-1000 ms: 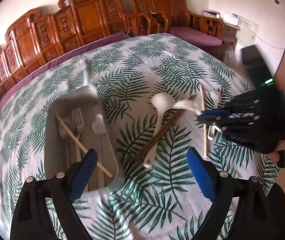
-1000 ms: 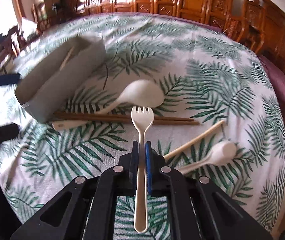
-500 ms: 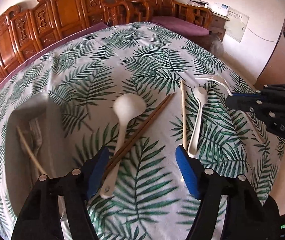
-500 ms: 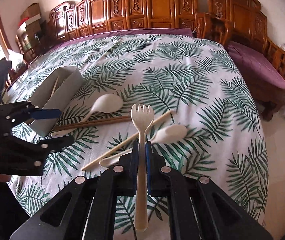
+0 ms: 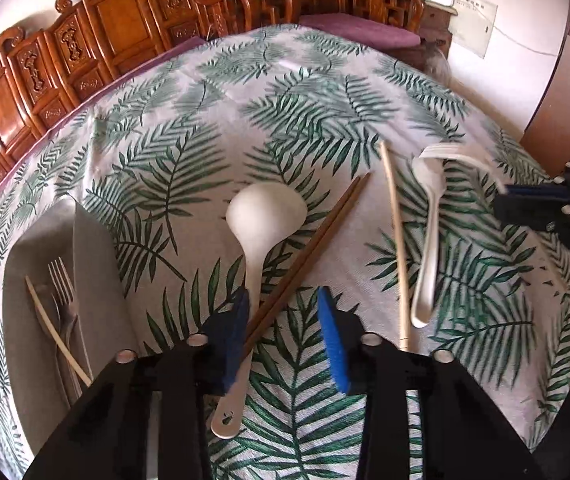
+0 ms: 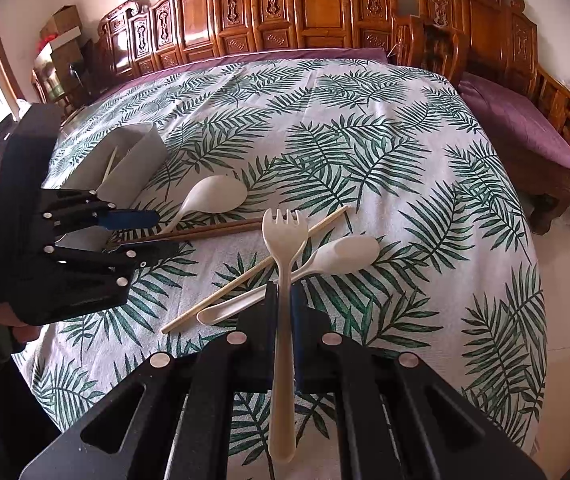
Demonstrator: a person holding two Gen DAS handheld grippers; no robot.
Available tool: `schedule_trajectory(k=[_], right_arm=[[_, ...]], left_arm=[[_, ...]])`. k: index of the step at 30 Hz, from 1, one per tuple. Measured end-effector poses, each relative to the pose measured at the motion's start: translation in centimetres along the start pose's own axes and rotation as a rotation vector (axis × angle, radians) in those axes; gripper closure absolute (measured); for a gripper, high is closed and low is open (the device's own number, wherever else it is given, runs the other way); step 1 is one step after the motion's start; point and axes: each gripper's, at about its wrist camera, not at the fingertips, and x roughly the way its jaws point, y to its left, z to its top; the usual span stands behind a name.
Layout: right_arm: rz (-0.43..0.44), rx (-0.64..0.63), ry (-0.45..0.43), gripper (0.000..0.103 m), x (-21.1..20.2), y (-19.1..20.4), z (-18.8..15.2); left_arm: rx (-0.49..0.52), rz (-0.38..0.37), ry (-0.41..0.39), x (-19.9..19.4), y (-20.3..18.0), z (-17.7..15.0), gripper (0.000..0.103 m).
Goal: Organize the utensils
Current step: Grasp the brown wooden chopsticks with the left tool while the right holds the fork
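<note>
R gripper is clamping a cream plastic fork by its handle, tines up, above the small spoon & pale stick. L gripper is gaping part-open round the brown chopsticks & big ladle's handle, gripping nothing. Grey tray, left of ladle, is holding metal forks.

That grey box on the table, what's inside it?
The grey box holds a metal fork and a pale chopstick lying across it. Its near end is hidden behind the left fingers.
</note>
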Motion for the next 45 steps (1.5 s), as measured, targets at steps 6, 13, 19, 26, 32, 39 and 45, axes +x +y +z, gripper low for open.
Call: schedule_trajectory(k=[6,13,19,26,32,39,45], right_arm=[[0.002,0.009,-0.003,0.095,-0.1,-0.3,0.0],[-0.001,0.012,-0.002,0.095,-0.1,-0.6,-0.1],[-0.001,0.01,0.0,0.095,-0.1,-0.6,-0.1],[-0.004,0.008,0.005,0.095,0.2,-0.6,-0.2],[-0.003,0.006,0.004,0.095,0.2,-0.5,-0.2],[-0.002,0.005,0.007,0.095,0.3,-0.4,-0.2],[-0.002,0.004,0.008,0.095,0.4,-0.4,-0.3]], left_arm=[[0.005,0.008,0.015,0.7,0.1,-0.2,0.079],[0.029,-0.027,0.044,0.8,-0.7,-0.3,0.088],[0.021,-0.069,0.058,0.6,-0.9,-0.4,0.088],[-0.01,-0.117,0.058,0.0,-0.2,-0.1,0.088],[-0.037,-0.107,0.044,-0.3,1.3,0.5,0.088],[-0.035,-0.081,0.056,0.3,2.0,0.8,0.088],[-0.009,-0.079,0.078,0.8,1.9,1.0,0.088]])
